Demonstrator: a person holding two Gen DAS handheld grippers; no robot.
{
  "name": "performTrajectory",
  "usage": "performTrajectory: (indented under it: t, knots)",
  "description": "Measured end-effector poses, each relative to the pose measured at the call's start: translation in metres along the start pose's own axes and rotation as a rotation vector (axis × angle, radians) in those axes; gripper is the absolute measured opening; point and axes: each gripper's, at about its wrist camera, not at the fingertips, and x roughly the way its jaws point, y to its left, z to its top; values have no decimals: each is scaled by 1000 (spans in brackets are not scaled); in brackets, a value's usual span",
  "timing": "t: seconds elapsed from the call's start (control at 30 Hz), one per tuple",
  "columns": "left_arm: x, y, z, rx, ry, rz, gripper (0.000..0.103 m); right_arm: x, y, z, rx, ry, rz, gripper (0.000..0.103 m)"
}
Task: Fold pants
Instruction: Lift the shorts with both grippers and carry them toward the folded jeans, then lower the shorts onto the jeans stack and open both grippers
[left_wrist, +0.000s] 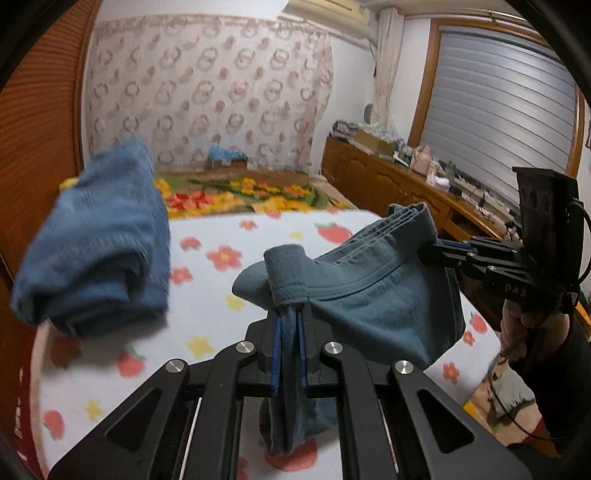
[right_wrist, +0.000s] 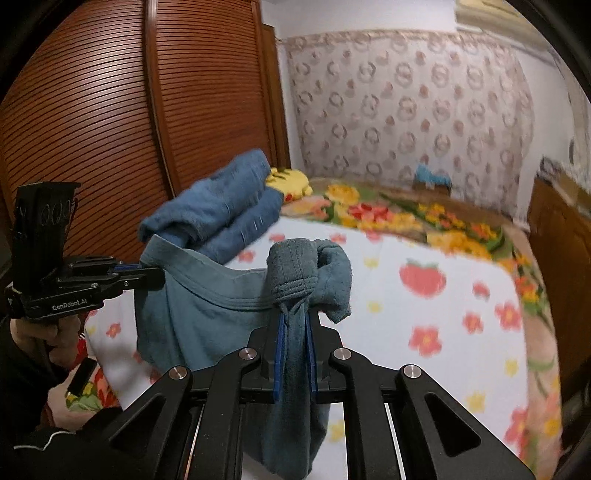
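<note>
The teal pants (left_wrist: 369, 295) hang in the air above the bed, with the waistband stretched between both grippers. My left gripper (left_wrist: 290, 314) is shut on one bunched end of the waistband, and cloth hangs down between its blue pads. My right gripper (left_wrist: 428, 253) comes in from the right and clamps the other end. In the right wrist view, the right gripper (right_wrist: 295, 317) is shut on a bunched fold of the pants (right_wrist: 207, 306). The left gripper (right_wrist: 153, 275) pinches the waistband at the left.
Folded blue garments (left_wrist: 96, 240) (right_wrist: 221, 210) are stacked at the left of the bed. The bed carries a white flowered sheet (left_wrist: 207, 295) and, farther back, a floral blanket (left_wrist: 240, 192). A cluttered wooden dresser (left_wrist: 388, 177) runs along the right and a slatted wardrobe (right_wrist: 110, 110) along the left.
</note>
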Motion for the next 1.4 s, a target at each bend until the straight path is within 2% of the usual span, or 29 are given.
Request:
performTrajectory:
  t: [0.13, 0.43, 0.8, 1.17, 1.4]
  knots:
    - [-11, 13, 19, 4, -48, 38, 8, 9, 5, 28, -45, -35, 16, 10]
    - [-29, 71, 55, -40, -135, 161, 8, 70, 19, 99, -169, -67, 89, 10]
    - [-19, 129, 79, -77, -173, 278, 9, 164, 26, 164, -315, -59, 129, 10]
    - [0, 182, 69, -178, -154, 344, 9, 273, 51, 218, -473, -6, 162, 10]
    - [2, 197, 59, -233, -142, 377, 9, 332, 73, 240, -517, 24, 211, 10]
